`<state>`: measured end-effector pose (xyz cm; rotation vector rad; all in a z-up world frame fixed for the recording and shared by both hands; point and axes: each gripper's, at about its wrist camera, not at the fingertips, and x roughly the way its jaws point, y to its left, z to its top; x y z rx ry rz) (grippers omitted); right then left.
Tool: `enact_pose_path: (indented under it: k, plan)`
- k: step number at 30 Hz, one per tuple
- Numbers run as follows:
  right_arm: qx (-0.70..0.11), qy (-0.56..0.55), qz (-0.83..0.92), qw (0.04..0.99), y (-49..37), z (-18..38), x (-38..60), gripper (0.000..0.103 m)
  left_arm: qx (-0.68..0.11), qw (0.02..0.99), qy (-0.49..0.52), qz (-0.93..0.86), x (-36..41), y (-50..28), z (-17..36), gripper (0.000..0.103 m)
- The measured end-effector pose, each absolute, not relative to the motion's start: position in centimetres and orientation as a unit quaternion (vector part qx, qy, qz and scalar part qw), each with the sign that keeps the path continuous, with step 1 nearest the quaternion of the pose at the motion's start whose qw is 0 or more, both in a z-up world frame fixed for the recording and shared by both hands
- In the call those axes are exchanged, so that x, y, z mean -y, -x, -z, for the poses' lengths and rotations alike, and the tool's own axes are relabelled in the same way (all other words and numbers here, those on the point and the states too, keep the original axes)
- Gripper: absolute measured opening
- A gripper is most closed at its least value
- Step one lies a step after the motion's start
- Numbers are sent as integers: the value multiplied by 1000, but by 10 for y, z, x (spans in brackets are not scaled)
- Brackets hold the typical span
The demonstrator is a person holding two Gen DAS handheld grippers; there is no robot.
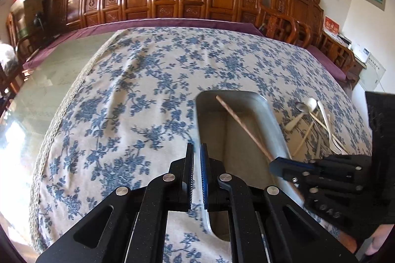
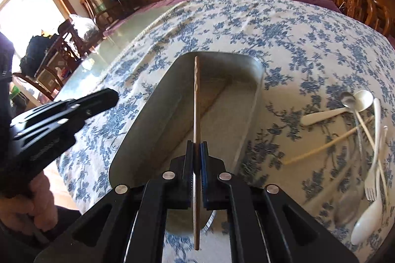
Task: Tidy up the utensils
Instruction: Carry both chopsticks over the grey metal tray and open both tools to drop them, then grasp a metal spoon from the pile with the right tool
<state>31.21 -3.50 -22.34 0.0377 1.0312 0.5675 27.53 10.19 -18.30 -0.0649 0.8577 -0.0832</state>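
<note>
A brown chopstick [image 2: 196, 100] is being held in the right gripper [image 2: 196, 152], jaws clamped on it around mid-length. The stick is being carried over the metal tray [image 2: 148, 115], which is sitting on the floral tablecloth [image 2: 284, 28]. Its long axis is running straight ahead along the fingers, roughly in line with the tray's long side; the far tip is reaching near the tray's far rim, the near end is sticking out below the jaws toward the camera. Whether the stick is touching the tray floor cannot be told; it is judged to be hanging above it.

From the left wrist view the same chopstick [image 1: 243, 126] is being seen lying diagonally across the tray [image 1: 205, 115], with the right gripper [image 1: 279, 165] coming in from the right edge. The left gripper [image 1: 196, 164] is being kept closed with nothing between the pads, hovering just beside the tray's left rim.

The remaining utensils are piled on the cloth well to the right of the tray: a white spoon [image 2: 345, 107], a metal spoon [image 2: 348, 100], a pale chopstick [image 2: 328, 144], a white fork [image 2: 372, 179]. The right hand is the nearer one to that pile.

Judgement: the drop step is in hand; since stick and tray are already lined up, only a lowering and a release are needed.
</note>
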Motion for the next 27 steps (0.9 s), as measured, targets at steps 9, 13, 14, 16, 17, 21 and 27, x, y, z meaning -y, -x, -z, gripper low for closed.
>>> enact_pose_path:
  k: [9,13,14,16,17,21,27]
  plan:
    - [-490,-16,-277,826,-320,234,19,8,-413,909,39,43,-106,-275,181,4]
    - [-486,-20,-284,826,-322,230,17,8,-414,908,39,42,-106,-276,182,4]
    - [-483,-21,-286,827,-321,228,18,8,-414,908,39,43,-106,-275,182,4]
    - [-477,-22,-289,830,-319,224,21,8,-414,908,40,45,-105,-275,182,4]
    - [-473,-22,-289,832,-316,221,25,8,-415,908,40,45,-105,-275,182,4]
    - [-447,-20,-284,848,-305,203,50,8,-415,908,37,51,-99,-274,182,4]
    - [-421,4,-244,874,-302,194,108,8,-411,908,31,70,-79,-271,180,32]
